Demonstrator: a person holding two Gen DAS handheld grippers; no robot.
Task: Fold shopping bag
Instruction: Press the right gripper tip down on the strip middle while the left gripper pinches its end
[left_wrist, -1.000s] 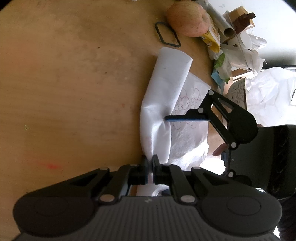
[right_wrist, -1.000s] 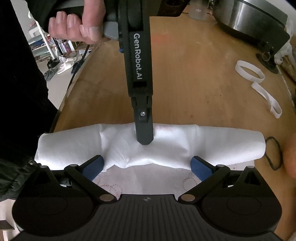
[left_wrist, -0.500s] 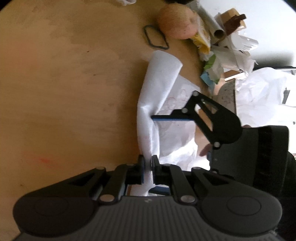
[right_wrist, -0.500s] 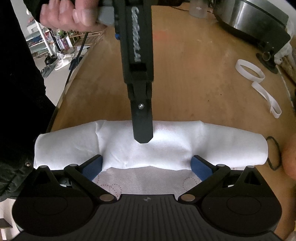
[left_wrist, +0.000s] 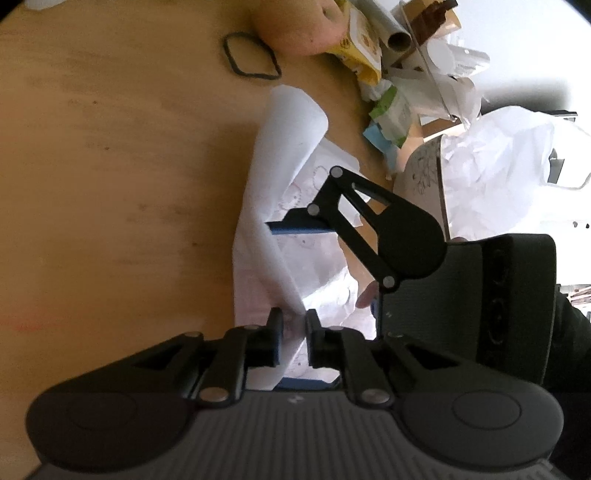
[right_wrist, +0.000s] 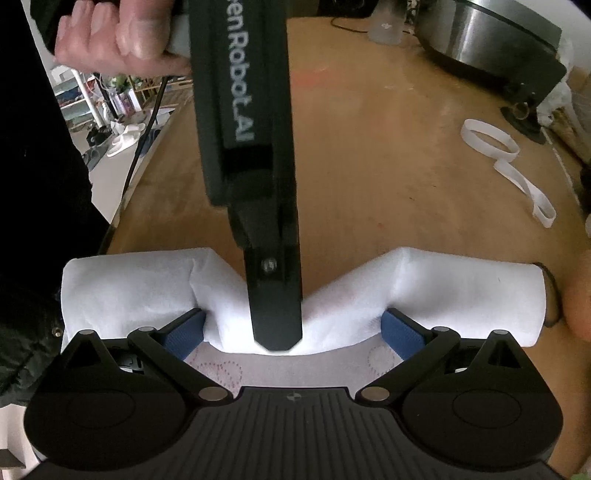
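Black claws (right_wrist: 293, 332) with blue ribbed pads (right_wrist: 400, 334), silver pivot screws, white lettering, dark sleeve (right_wrist: 33, 229).

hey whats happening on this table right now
A person is folding a white shopping bag on a wooden table, holding tongs in each hand. The left tongs pinch the rolled edge of the bag at its middle and pull it toward the right tongs, so the fold dips into a V there. Their jaws have just been opening a little, with fabric between them. The right tongs stand wide open over the bag's flat printed part, holding nothing. A black elastic band lies beyond the bag's end.
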